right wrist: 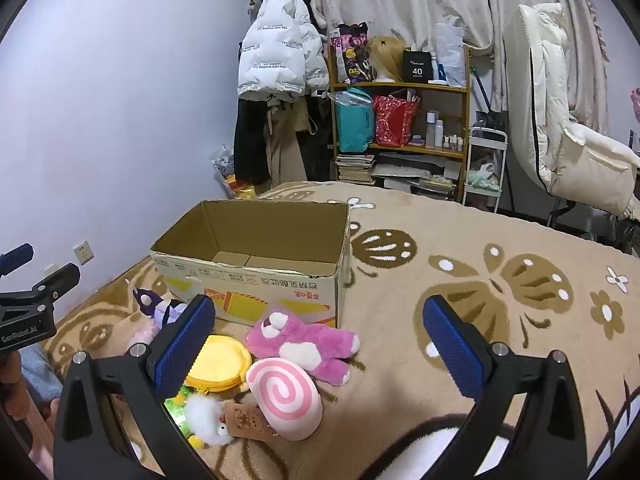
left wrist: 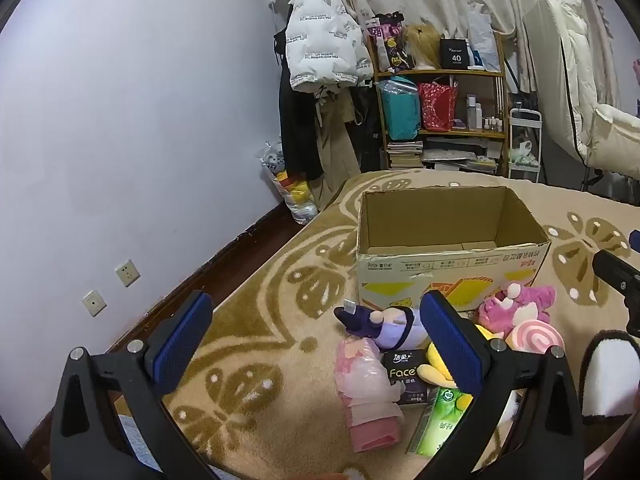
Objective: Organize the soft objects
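On the bed's patterned blanket (right wrist: pixel 460 240) an open, empty cardboard box (right wrist: pixel 256 280) stands toward the far left corner, its printed side facing the cameras. The soft things lie just in front of it. Going left to right: a purple doll (left wrist: pixel 384 324) on its side, a pale pink bundle (left wrist: pixel 368 388) nearer the camera, a dark tissue pack (left wrist: pixel 402 374) and a green pack (left wrist: pixel 438 420) touching it, a flat yellow plush (right wrist: pixel 218 362), a pink bear (right wrist: pixel 304 340) sprawled face up against the box's front, and a pink swirl cushion (right wrist: pixel 286 396) touching the bear's leg, with a small white fluffy toy (right wrist: pixel 206 414) beside it.

The left gripper (left wrist: pixel 316 336) tilts downward above the blanket left of the pile, jaws spread wide, nothing between them. The right gripper (right wrist: pixel 320 340) tilts down likewise over the bear and cushion, jaws wide and gripping nothing.
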